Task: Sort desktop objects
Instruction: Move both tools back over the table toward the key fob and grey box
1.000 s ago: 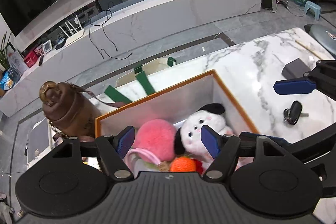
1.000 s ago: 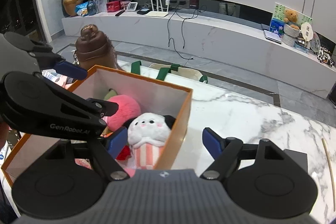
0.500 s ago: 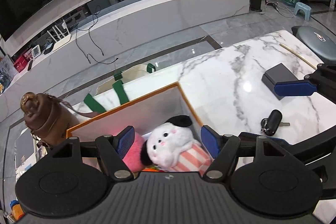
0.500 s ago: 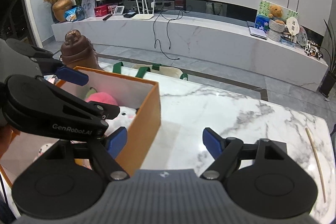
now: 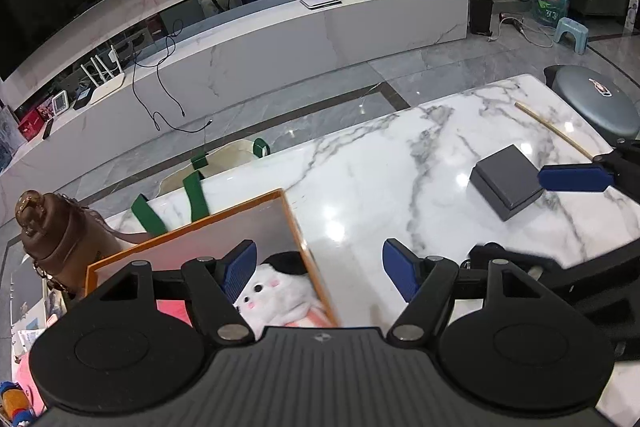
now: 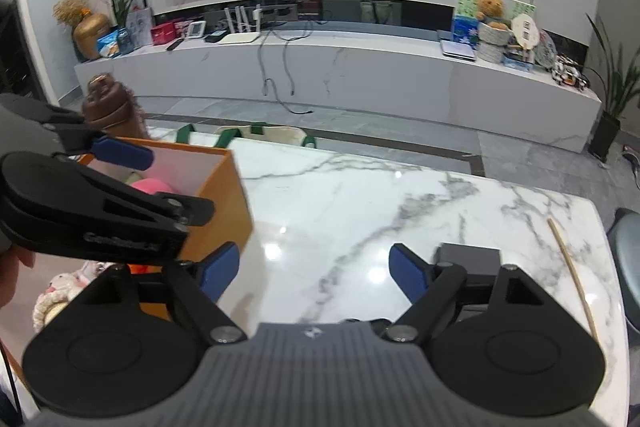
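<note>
Left-wrist view, left to right. A brown bottle [image 5: 52,231] is seen at the far left, just beside an orange box [image 5: 308,267] with white inner walls; a white plush toy [image 5: 276,297] and a pink plush [image 5: 172,307] are held inside the box. Behind the box, a cream bag with green straps [image 5: 196,187] is draped over the far edge of the marble bench [image 5: 360,187]. The left tool [image 5: 318,269] is shown with its blue pads spread wide and nothing between them, straddling the box's right wall. Farther right, a dark grey case [image 5: 506,185] rests on the bench, with a thin wooden stick [image 5: 552,129] lying well apart near the far right edge.

Right-wrist view, left to right. The left tool is seen over the box [image 6: 224,211]. The right tool [image 6: 314,277] is shown spread, its jaws having just been opening, with only bare bench between the pads. The grey case [image 6: 468,257] lies just behind the right pad; the stick [image 6: 572,267] lies near the right edge.
</note>
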A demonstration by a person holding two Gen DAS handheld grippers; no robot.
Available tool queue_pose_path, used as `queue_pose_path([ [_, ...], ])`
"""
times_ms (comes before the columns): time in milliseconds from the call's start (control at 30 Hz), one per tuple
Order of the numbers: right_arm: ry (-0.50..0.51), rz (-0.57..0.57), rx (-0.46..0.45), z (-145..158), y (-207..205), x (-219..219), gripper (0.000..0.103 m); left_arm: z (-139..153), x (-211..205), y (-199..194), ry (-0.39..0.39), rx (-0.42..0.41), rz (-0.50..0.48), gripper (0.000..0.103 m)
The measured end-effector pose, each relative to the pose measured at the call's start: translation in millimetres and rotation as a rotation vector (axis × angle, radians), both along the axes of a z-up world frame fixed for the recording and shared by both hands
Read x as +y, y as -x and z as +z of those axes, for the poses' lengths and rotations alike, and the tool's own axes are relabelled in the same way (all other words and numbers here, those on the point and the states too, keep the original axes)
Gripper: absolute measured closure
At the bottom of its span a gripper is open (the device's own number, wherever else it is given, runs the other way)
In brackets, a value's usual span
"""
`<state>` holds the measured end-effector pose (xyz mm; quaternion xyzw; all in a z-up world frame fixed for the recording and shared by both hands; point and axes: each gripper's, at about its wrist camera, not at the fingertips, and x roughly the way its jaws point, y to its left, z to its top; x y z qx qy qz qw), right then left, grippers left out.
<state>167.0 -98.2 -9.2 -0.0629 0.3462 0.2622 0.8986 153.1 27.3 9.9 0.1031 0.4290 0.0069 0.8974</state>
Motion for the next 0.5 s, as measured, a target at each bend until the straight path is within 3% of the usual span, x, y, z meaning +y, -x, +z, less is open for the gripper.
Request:
queue_pose_path([
  [367,-0.063,-0.177,0.007,-6.4,-27.4,-54.8,0.020,-18.2,-48.2,1.6,-0.086,0.009,-0.094,0.018],
  [500,-0.072,-0.231,0.016,-13.7,-37.9,-70.2,0.020,-24.7,-66.3,4.8,-0.083,0.019,-0.143,0.018],
])
